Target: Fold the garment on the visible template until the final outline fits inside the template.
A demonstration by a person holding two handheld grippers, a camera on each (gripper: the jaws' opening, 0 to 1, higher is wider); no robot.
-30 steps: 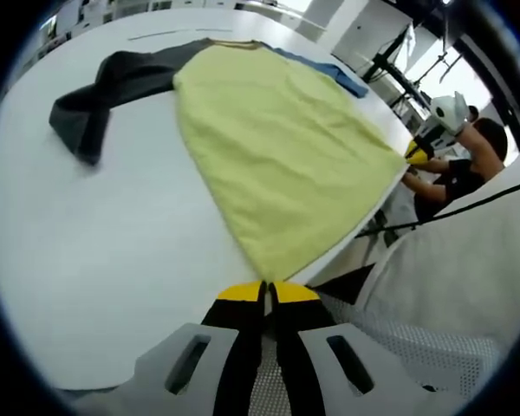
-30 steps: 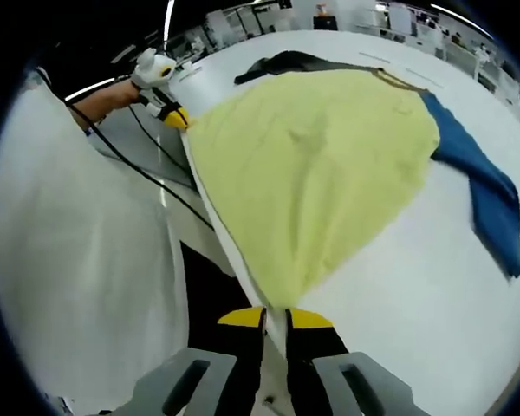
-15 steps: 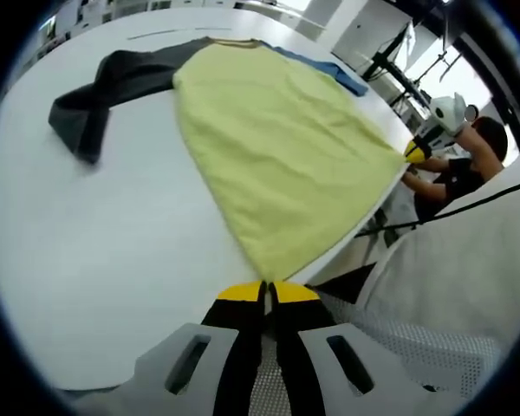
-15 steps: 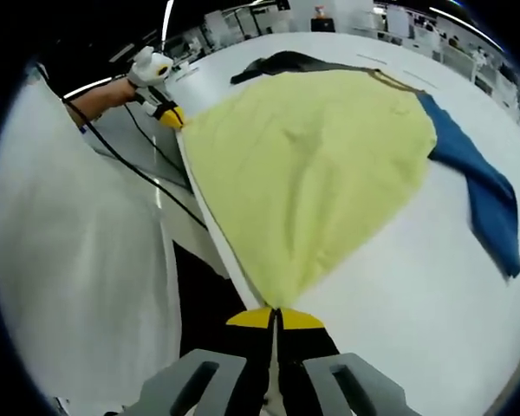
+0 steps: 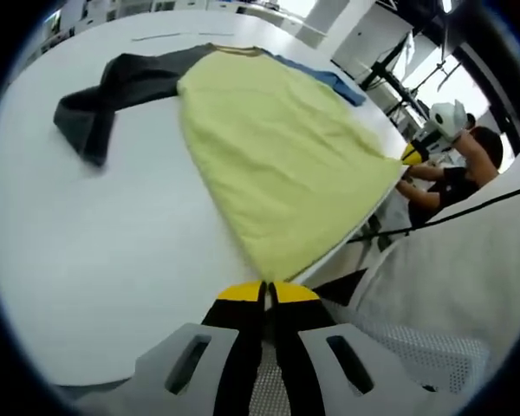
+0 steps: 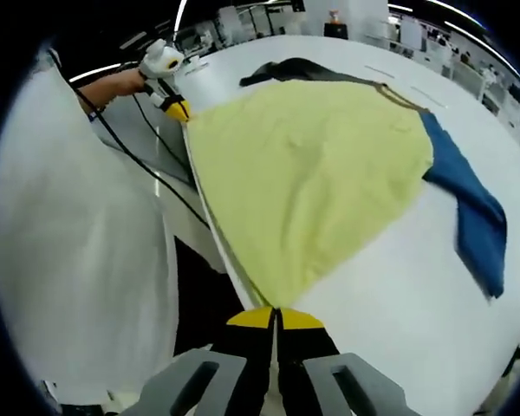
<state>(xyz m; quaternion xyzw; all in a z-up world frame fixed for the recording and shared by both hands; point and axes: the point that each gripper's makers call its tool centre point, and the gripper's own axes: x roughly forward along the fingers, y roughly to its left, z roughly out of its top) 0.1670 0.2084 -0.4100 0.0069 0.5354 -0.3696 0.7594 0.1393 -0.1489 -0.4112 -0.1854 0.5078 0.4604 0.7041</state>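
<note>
A garment with a yellow body (image 5: 277, 160), a dark grey sleeve (image 5: 113, 87) and a blue sleeve (image 5: 329, 78) lies spread on the white table (image 5: 95, 251). My left gripper (image 5: 266, 290) is shut on one bottom corner of the yellow hem at the table's near edge. In the right gripper view the yellow body (image 6: 312, 173) and the blue sleeve (image 6: 477, 217) show, and my right gripper (image 6: 275, 316) is shut on the other hem corner. Each view catches the other gripper, the left gripper (image 6: 175, 108) and the right gripper (image 5: 413, 154), holding the far hem corner taut.
The person's white clothing (image 6: 78, 260) fills the space beside the table edge (image 6: 217, 234). A black cable (image 6: 147, 169) hangs from the left gripper. Other tables and racks stand in the background (image 5: 390, 61).
The hem stays pinched at both corners. Both views have shifted slightly; the right gripper's jaws closed tighter on the hem corner since a second ago.
</note>
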